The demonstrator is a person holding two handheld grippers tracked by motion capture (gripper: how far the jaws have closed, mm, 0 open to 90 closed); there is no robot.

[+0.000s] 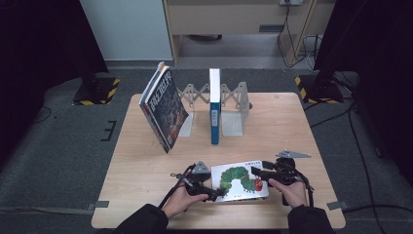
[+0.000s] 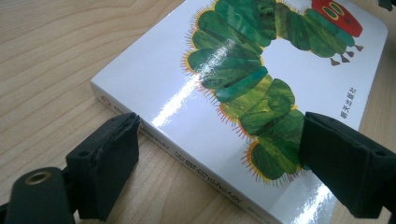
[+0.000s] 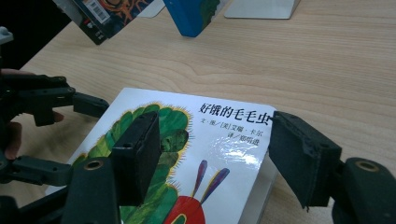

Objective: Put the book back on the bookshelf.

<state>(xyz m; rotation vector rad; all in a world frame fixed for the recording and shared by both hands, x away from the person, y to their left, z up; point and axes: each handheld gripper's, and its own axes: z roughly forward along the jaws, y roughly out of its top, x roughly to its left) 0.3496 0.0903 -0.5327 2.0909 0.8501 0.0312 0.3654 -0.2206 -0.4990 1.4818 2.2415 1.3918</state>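
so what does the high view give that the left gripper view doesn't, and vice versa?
High view alone: the two books standing in the rack at the back, one leaning, one upright, plus both hands and the right gripper. Left gripper view alone: the caterpillar book's spine and the left gripper's open jaws either side of its near corner. Shared: the caterpillar book flat on the table.

bare table [image 1: 146,161] left, upright books [image 1: 214,105] behind

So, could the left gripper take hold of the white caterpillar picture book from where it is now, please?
Probably yes: the left gripper stands open astride the white caterpillar picture book's near edge, nothing between.
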